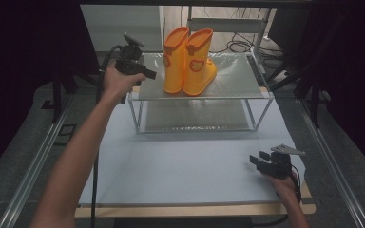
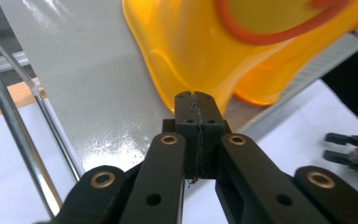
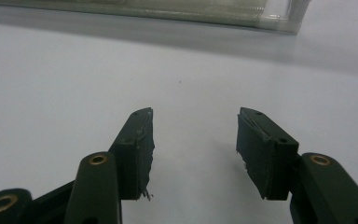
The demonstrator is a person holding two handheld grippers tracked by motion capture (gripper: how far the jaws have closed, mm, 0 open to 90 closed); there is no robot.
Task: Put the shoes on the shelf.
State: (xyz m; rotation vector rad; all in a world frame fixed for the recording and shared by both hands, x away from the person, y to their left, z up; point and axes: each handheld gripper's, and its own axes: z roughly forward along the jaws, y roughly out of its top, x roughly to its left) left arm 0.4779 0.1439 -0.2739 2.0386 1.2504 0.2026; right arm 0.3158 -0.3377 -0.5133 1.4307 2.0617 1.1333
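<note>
**Tools: left closed on nothing at the boots, right parked open**

Left tool (image 1: 142,72) is up at the left edge of the shelf's top plate (image 1: 228,88), jaws pressed flat together with nothing between them. From the left gripper view I see the closed tip (image 2: 196,100) pointing at the lower side of the nearer yellow boot (image 2: 200,51); very close to it, but I can't tell if it touches. No grip on the boot.

Both yellow boots (image 1: 190,61) stand upright side by side on that top plate, toes toward me, orange trim at the cuffs and an orange ring patch on the side. The wire-frame shelf (image 1: 138,114) sits at the far half of the white worktop (image 1: 180,166).

Right tool (image 1: 261,161) is low over the worktop near its right front corner, well apart from the shelf. In the right gripper view its jaws stand wide apart (image 3: 193,154), bare worktop between them, holding nothing. The shelf's base (image 3: 168,11) runs across the top of that view.
</note>
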